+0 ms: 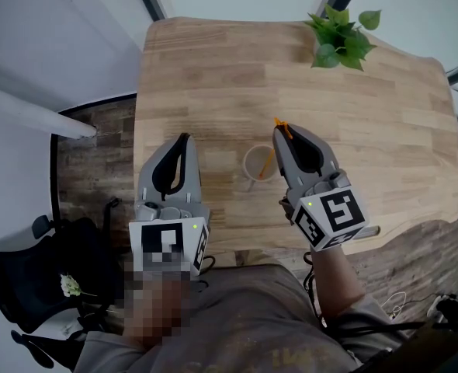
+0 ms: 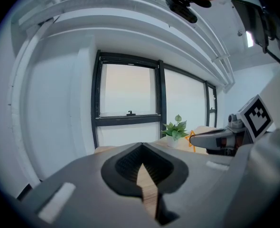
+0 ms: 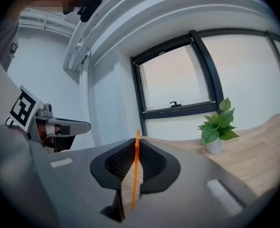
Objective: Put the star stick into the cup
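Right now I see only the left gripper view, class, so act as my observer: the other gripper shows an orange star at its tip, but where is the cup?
Observer: In the head view the cup stands on the table between the left gripper and the right gripper, close by the right one.
Operator: Is the star stick actually clamped?
Observer: Yes. The right gripper view shows its jaws shut on the thin orange star stick.
Operator: Is the stick over the cup?
Observer: From above, its lower end overlaps the cup's opening. How deep it reaches I cannot tell.
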Action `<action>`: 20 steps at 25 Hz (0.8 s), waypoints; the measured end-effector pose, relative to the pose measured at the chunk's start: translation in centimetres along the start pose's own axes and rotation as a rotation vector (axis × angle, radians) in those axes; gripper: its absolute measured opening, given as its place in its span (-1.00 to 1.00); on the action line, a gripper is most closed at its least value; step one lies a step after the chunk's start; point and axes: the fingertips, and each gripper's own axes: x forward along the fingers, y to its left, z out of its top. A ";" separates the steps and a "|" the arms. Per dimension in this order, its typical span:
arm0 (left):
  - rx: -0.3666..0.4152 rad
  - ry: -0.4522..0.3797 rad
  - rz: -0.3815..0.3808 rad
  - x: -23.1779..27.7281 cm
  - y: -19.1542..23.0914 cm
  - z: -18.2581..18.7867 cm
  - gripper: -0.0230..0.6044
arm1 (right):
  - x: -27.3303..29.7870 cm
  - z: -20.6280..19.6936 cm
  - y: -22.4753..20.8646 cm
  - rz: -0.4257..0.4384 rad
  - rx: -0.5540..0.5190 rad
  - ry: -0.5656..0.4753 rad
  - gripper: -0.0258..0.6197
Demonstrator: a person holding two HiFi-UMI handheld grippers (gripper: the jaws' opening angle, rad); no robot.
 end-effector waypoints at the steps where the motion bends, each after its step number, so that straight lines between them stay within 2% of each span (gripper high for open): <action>1: 0.001 -0.001 0.000 0.0 0.0 0.1 -0.93 | 0.0 0.1 0.0 0.000 -0.003 -0.001 -0.75; 4: 0.002 -0.005 0.001 -0.2 0.1 0.2 -0.93 | -0.1 0.5 0.2 -0.001 -0.008 -0.011 -0.62; 6: 0.001 -0.010 0.000 -0.2 0.0 0.3 -0.93 | -0.2 1.0 0.2 -0.001 -0.012 -0.023 -0.59; 11: 0.008 -0.048 -0.001 -0.6 -0.4 1.6 -0.93 | -1.0 3.0 0.4 -0.001 -0.036 -0.067 -0.59; 20: 0.035 -0.178 0.018 -3.1 -0.6 6.0 -0.93 | -4.0 9.0 2.4 0.009 -0.113 -0.182 -0.61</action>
